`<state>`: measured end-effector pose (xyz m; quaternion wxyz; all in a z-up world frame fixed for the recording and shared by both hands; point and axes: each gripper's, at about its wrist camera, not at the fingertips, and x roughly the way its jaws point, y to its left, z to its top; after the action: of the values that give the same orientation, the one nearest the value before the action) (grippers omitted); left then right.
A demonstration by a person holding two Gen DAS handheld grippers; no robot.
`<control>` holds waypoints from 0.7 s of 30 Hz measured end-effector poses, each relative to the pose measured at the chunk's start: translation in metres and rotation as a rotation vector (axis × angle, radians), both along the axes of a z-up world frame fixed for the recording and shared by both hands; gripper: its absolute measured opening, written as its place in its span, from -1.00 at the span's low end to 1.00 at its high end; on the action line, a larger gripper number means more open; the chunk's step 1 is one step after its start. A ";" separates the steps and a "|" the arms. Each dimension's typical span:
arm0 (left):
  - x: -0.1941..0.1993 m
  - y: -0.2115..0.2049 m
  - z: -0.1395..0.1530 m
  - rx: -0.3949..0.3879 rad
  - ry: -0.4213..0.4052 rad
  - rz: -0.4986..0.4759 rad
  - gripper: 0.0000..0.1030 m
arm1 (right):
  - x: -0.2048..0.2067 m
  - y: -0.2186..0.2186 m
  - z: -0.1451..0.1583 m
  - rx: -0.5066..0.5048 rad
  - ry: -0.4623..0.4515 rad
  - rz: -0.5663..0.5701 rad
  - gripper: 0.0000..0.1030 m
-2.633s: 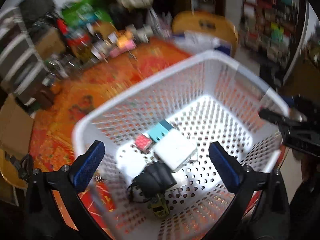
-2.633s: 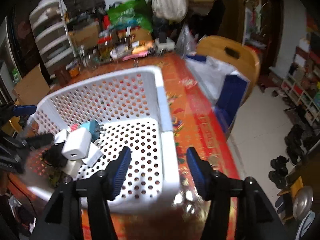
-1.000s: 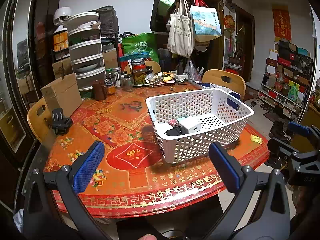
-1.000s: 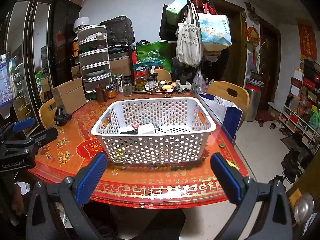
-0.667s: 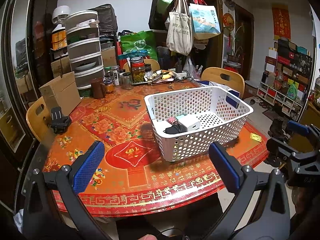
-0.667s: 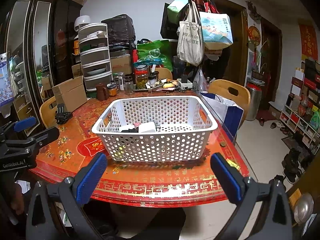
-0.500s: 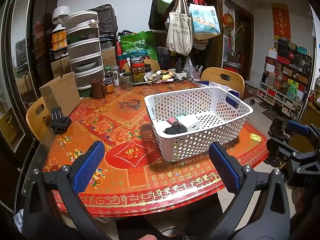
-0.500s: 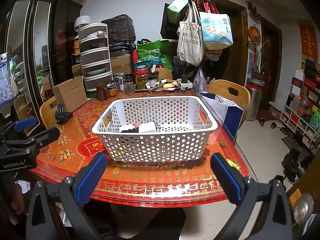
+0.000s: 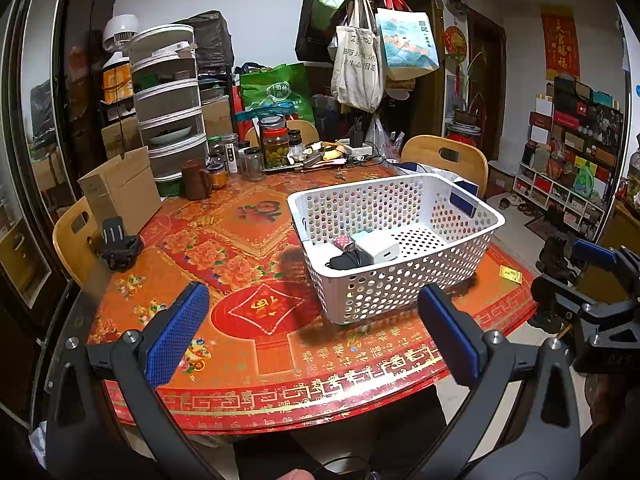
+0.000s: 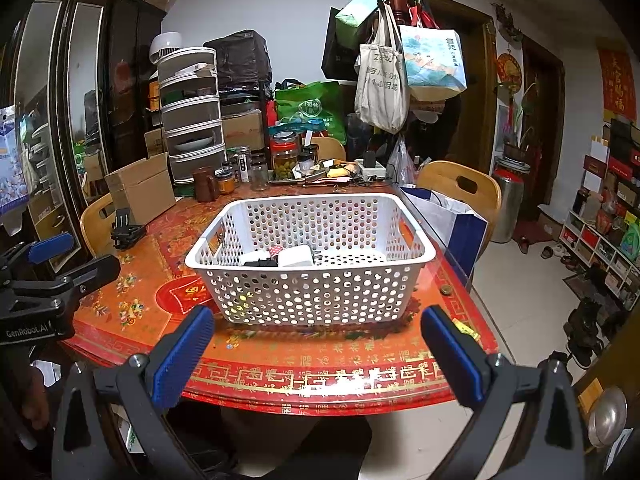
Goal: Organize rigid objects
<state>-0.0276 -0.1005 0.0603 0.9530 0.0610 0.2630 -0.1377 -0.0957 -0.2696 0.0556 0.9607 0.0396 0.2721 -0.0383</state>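
**Basket loaded, both tongs held back and empty**

Left wrist view: the left gripper (image 9: 312,336) is spread wide, holding nothing. The white perforated plastic basket (image 9: 404,284) sits on the red patterned glossy tabletop (image 9: 256,320); inside lie a white boxy charger (image 9: 378,251) and a black corded adapter (image 9: 347,260). Both look light, hard and smooth, best pinched across flat sides.

Right wrist view: the right gripper (image 10: 316,350) also gapes empty, well short of the basket (image 10: 312,292), whose stiff rim offers a hold.

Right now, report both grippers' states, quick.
Left gripper: open, holding nothing.
Right gripper: open, holding nothing.
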 end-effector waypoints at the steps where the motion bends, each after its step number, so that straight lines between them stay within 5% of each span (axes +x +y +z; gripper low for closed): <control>1: 0.000 0.000 0.000 0.001 0.000 -0.001 1.00 | 0.000 0.000 0.001 -0.002 0.001 0.001 1.00; 21: -0.002 -0.001 -0.002 0.001 0.005 -0.006 1.00 | 0.001 0.000 0.003 -0.005 0.002 0.005 1.00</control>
<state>-0.0298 -0.1014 0.0580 0.9519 0.0618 0.2651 -0.1407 -0.0950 -0.2695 0.0584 0.9606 0.0367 0.2731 -0.0368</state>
